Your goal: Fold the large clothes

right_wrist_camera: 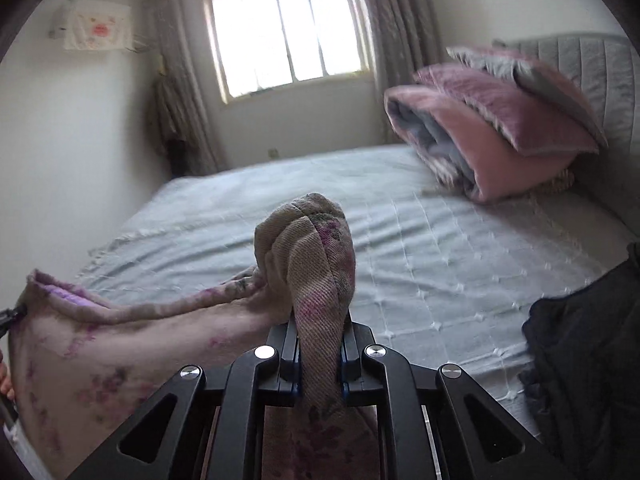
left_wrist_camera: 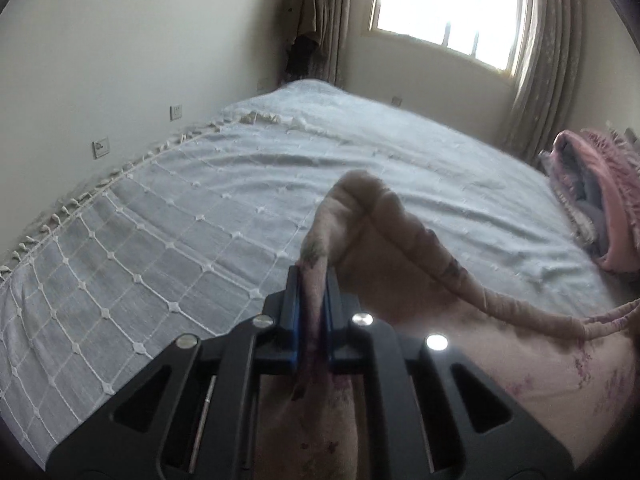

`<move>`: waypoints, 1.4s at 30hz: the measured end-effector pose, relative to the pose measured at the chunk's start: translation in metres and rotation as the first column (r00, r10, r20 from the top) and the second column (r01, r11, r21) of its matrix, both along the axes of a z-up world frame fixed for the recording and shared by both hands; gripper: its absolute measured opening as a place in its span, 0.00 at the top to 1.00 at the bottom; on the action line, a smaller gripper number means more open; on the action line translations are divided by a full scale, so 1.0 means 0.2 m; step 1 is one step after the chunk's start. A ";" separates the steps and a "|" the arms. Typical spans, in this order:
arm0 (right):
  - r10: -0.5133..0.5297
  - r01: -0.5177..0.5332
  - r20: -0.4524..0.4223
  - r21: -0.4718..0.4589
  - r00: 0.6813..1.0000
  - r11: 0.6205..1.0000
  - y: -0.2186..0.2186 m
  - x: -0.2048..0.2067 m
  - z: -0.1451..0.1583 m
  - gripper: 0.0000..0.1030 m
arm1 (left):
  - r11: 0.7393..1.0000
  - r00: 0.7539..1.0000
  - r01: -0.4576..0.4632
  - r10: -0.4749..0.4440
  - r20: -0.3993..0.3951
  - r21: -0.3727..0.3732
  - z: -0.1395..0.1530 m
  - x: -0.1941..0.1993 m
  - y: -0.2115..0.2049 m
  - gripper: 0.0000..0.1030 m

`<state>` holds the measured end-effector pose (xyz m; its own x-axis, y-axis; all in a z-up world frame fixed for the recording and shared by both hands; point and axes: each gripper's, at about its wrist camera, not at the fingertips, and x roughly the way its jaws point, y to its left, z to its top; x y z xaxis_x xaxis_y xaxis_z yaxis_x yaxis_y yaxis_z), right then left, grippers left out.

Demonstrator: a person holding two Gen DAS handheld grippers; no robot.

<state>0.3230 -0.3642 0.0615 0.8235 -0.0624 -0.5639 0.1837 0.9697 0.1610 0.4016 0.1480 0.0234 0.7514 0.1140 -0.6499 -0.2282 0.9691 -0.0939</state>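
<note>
A pale pink garment with a purple flower print (left_wrist_camera: 540, 364) hangs stretched between my two grippers above the bed. My left gripper (left_wrist_camera: 313, 280) is shut on a bunched edge of it. The ribbed hem (left_wrist_camera: 460, 272) runs off to the lower right. In the right wrist view my right gripper (right_wrist_camera: 319, 324) is shut on another bunched part of the same garment (right_wrist_camera: 316, 248). The cloth (right_wrist_camera: 100, 352) spreads down and to the left, where the tip of the left gripper (right_wrist_camera: 12, 314) shows at the frame's edge.
The bed (left_wrist_camera: 200, 216) with a light grey grid-stitched cover lies below. A folded pink and grey quilt (right_wrist_camera: 492, 132) sits by the padded headboard (right_wrist_camera: 600, 68). A dark garment (right_wrist_camera: 588, 360) lies at the bed's right edge. A wall runs along the bed's left side, a curtained window (right_wrist_camera: 288, 28) behind.
</note>
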 end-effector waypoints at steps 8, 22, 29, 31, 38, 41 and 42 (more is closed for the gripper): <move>-0.100 0.107 -0.302 0.008 0.948 0.994 -0.07 0.26 -0.76 0.85 | 0.997 0.989 -0.065 0.059 -0.136 -0.040 -0.51 0.07 0.02 0.86; -0.110 0.161 -0.185 0.286 0.977 0.945 -0.27 0.03 -0.46 0.31 | 0.969 0.993 -0.057 0.031 -0.109 -0.239 -0.24 -0.16 0.21 0.47; -0.125 0.191 -0.179 0.419 0.976 0.888 -0.28 -0.58 -0.45 0.18 | 0.960 0.985 0.010 -0.059 -0.164 -0.280 -0.26 -0.51 0.20 0.40; -0.151 0.228 -0.206 0.430 0.967 0.874 -0.26 -0.71 -0.52 0.18 | 0.954 0.987 0.026 -0.072 -0.146 -0.298 -0.26 -0.59 0.17 0.40; -0.049 0.084 -0.182 0.190 0.982 0.978 0.10 -0.72 -0.52 0.19 | 0.999 0.969 0.045 -0.050 -0.240 -0.026 -0.38 -0.69 -0.01 0.39; -0.056 0.078 -0.222 0.093 0.973 0.993 0.22 -0.64 -0.61 0.18 | 0.996 0.975 0.024 -0.042 -0.217 -0.088 -0.47 -0.73 0.07 0.37; -0.057 0.069 -0.213 0.051 0.975 0.996 0.25 -0.63 -0.62 0.18 | 0.997 0.977 0.038 -0.052 -0.207 -0.074 -0.49 -0.74 0.08 0.36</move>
